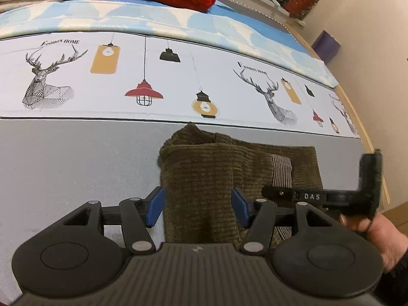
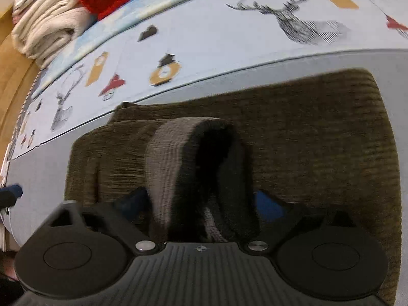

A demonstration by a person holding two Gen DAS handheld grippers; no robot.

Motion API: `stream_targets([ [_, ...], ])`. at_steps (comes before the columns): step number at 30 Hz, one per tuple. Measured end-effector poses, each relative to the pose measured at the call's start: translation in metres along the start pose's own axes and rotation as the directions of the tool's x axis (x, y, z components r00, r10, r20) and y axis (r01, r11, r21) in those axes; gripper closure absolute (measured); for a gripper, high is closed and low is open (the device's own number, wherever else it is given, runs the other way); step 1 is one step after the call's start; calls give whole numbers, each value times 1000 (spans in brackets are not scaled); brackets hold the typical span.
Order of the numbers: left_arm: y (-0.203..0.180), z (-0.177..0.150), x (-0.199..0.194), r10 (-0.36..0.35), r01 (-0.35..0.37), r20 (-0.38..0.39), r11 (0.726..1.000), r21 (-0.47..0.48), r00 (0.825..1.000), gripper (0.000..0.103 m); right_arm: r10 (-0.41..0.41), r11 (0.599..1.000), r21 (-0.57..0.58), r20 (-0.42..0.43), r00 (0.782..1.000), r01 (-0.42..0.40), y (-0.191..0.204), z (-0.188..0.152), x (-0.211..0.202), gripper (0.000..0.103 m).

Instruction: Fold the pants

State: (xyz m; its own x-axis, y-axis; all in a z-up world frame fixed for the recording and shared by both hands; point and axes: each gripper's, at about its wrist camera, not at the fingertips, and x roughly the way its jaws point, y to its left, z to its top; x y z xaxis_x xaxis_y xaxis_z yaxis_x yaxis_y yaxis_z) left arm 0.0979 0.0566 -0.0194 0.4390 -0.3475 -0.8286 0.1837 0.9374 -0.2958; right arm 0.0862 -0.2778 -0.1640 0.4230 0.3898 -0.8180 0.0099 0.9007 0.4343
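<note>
left tongs [image 1: 197, 210] apart over pants [image 1: 204, 168] | right tongs [image 2: 204, 201] seemingly apart | sheet [image 1: 127, 51] reads "HOME"

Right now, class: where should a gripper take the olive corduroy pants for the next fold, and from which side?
Probably the near folded edge of the pants, approached low from the front along the bed. That edge faces the open left gripper, and the layers there are stacked.

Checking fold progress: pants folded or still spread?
Partly folded: pants lie doubled in layers on the bed, striped lining showing.
</note>
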Motion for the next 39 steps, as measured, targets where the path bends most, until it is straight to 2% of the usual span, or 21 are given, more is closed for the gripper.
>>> stream_targets([
  [1,-2,1,0,3,-3,3,1000,0,1000,40,6,1000,-24,23,1000,-6,2,-2,-7,55],
  [2,-4,1,0,6,-6,5,1000,0,1000,40,14,999,-51,42,999,-12,5,-4,-13,66],
  [3,-6,2,1,11,-11,10,1000,1,1000,40,35,997,-69,68,997,-31,7,-5,-22,72],
  [5,-10,4,2,14,-14,18,1000,1,1000,40,103,992,-89,132,986,-91,6,-4,-47,75],
  [7,-17,6,5,10,-10,20,1000,7,1000,40,153,985,-106,217,964,-133,-1,-3,-79,76],
  [9,-26,6,8,3,-3,19,1000,27,1000,40,142,989,-70,290,947,-126,-22,-3,-109,76],
  [10,-30,6,11,0,-1,15,999,39,1000,40,112,994,-20,304,946,-111,-38,-3,-119,76],
  [12,-40,5,16,-6,6,2,998,66,1000,40,8,994,106,281,960,-39,-74,-5,-129,77],
  [14,-49,4,22,-16,17,-15,995,98,1000,40,-104,979,192,193,976,67,-104,-10,-123,77],
  [17,-65,-2,31,-31,38,-46,986,162,998,41,-125,966,244,130,984,91,-123,-12,-112,77],
  [19,-76,-9,38,-57,72,-79,975,209,995,43,-127,974,202,125,984,100,-119,-10,-109,72],
  [21,-89,-19,47,-84,119,-135,955,272,987,55,-143,978,171,116,983,122,-115,-10,-109,62],
  [22,-94,-27,54,-78,133,-178,939,318,981,57,-149,976,174,116,982,128,-114,-10,-110,61],
  [24,-104,-48,77,4,118,-283,903,413,959,64,-131,979,172,107,986,111,-113,-12,-112,45],
  [26,-114,-66,91,100,76,-299,849,524,949,64,-112,985,137,79,991,101,-109,-16,-105,33],
  [27,-116,-70,93,117,68,-294,833,550,949,64,-116,988,105,44,992,111,-108,-20,-99,31],
  [28,-115,-67,94,108,72,-299,843,533,948,63,-128,989,77,5,992,127,-109,-23,-91,31],
  [30,-107,-54,91,57,82,-290,891,446,955,62,-171,983,58,-34,985,173,-115,-32,-81,25],
  [34,-96,-27,81,22,25,-149,952,304,989,48,-138,985,101,-35,990,141,-125,-28,-83,21],
  [36,-91,-18,84,25,7,-129,970,243,991,47,-148,984,97,-41,988,151,-126,-29,-80,15],
  [39,-91,-14,94,82,-53,-124,974,221,989,44,-142,985,95,-45,989,146,-128,-27,-78,12],
])
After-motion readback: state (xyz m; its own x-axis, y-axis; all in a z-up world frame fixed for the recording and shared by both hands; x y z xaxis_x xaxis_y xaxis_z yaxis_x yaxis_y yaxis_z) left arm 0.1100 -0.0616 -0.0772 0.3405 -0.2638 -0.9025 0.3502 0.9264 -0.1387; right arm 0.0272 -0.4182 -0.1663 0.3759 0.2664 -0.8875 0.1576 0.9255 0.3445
